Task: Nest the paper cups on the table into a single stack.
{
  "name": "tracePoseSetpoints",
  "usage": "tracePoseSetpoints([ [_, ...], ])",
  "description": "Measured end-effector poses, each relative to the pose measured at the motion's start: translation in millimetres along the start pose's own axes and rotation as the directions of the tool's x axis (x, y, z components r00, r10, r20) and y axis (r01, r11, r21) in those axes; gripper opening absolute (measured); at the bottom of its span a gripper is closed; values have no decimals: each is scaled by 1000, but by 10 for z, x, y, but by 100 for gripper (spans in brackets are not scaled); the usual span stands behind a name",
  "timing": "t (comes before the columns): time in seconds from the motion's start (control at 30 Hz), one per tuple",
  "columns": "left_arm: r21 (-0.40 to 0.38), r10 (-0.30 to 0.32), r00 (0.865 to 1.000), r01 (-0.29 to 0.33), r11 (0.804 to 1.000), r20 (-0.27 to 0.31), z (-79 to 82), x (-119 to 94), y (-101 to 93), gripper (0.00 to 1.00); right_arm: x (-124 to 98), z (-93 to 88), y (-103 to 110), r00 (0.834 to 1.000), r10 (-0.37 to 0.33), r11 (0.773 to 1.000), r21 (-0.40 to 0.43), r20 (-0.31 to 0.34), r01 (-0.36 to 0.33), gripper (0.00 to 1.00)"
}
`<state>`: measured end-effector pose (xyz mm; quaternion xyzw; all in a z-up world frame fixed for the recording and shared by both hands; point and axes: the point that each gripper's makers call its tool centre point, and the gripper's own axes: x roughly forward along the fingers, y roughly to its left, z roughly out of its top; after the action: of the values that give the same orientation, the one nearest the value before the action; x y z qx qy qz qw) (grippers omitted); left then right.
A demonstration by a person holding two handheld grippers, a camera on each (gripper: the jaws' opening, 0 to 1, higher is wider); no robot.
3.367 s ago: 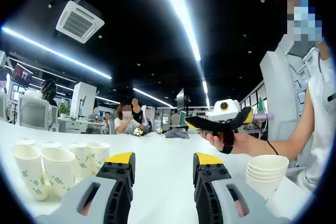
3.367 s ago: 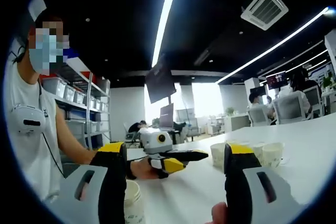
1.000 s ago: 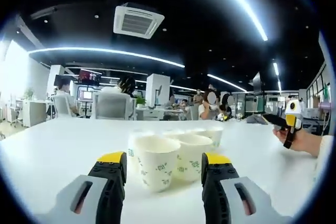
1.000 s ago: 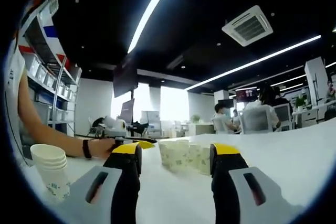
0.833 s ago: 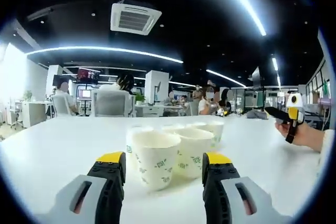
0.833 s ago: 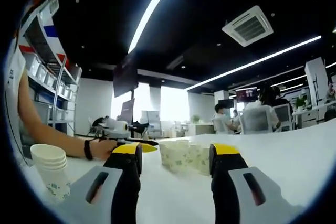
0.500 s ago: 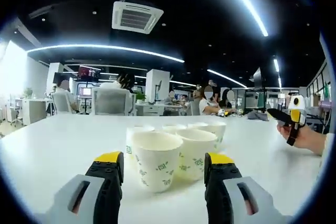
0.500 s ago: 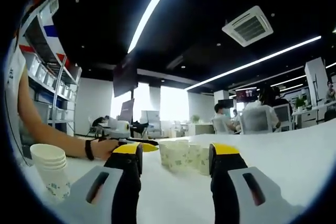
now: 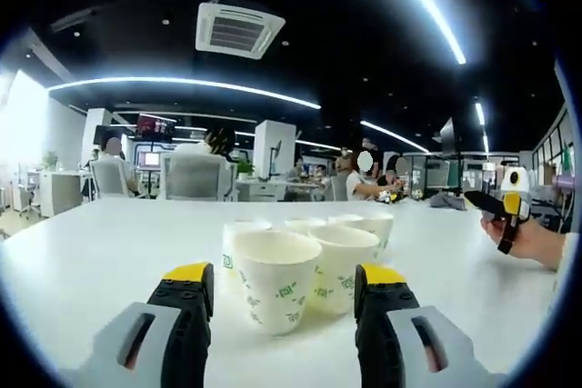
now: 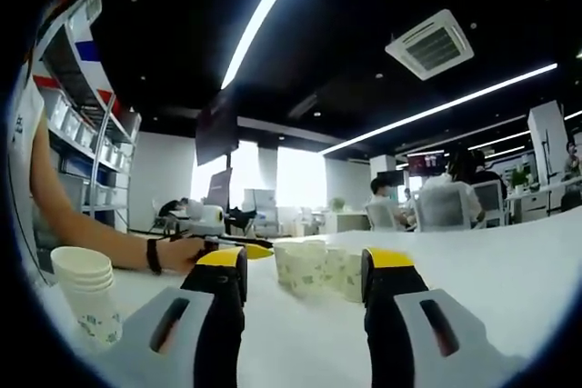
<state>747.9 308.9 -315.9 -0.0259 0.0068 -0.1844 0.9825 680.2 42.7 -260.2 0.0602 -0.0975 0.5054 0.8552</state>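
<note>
We see our left claw (image 9: 283,277) spread wide and empty, low over the white worktop (image 9: 100,243), just short of the loose paper cups (image 9: 277,279). Our right claw (image 10: 302,265) is equally wide, facing those cups, with the nested stack (image 10: 86,302) well off to its left

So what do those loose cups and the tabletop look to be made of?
Loose cups: apparently thin paper, matte off-white with small green printed motifs and rolled rims. The nested stack looks the same. Tabletop: smooth white, slightly glossy, probably laminate; the material cannot be told for sure.
</note>
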Motion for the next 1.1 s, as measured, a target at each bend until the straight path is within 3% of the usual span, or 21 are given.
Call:
tracePoseSetpoints([
  [0.5, -1, -12, 998, 12, 1000, -55, -157, 44, -2, 70, 2, -17, -14, 1000, -4, 1000, 0, -3, 4, 53],
  [1.1, 29, -20, 997, 22, 999, -69, -116, 87, -38, 69, -12, -4, 7, 1000, -10, 1000, -3, -1, 10, 52],
])
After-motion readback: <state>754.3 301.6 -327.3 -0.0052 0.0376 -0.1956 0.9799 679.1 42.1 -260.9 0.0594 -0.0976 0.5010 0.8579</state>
